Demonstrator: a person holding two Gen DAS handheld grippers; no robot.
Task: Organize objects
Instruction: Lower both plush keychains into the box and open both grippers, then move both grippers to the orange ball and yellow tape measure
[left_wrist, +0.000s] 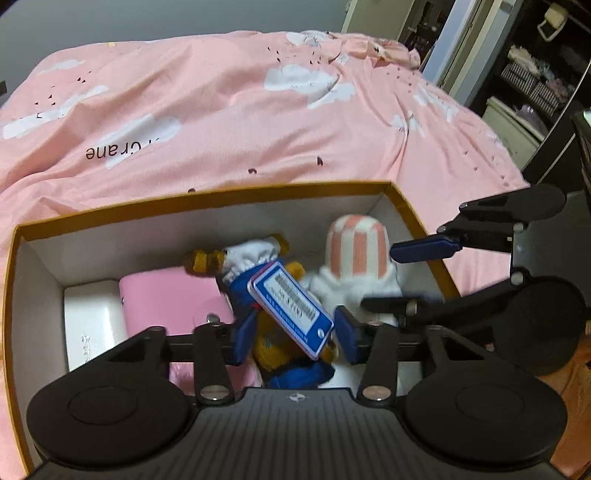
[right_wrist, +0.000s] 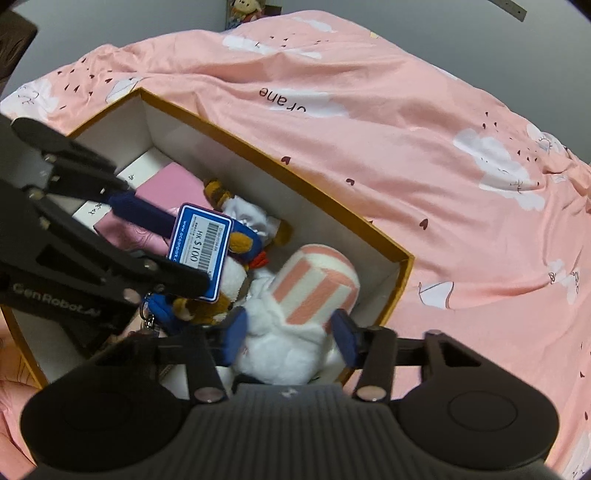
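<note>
An open cardboard box (left_wrist: 207, 201) (right_wrist: 258, 155) with white inner walls lies on the bed. Inside lie a brown plush in blue and white clothes (left_wrist: 255, 258) (right_wrist: 243, 218) with a blue price tag (left_wrist: 291, 306) (right_wrist: 201, 251), a white plush with a pink-striped hat (left_wrist: 356, 251) (right_wrist: 314, 288), a pink pouch (left_wrist: 170, 299) (right_wrist: 173, 188) and a white flat box (left_wrist: 90, 317) (right_wrist: 136, 170). My left gripper (left_wrist: 293, 339) is open, its fingers either side of the brown plush and tag. My right gripper (right_wrist: 291, 332) is open, its fingers either side of the white plush.
A pink duvet (left_wrist: 229, 110) (right_wrist: 424, 147) with white clouds covers the bed around the box. Dark shelves with baskets (left_wrist: 532, 81) stand at the far right beyond the bed. A doll (right_wrist: 247, 7) sits by the wall behind the bed.
</note>
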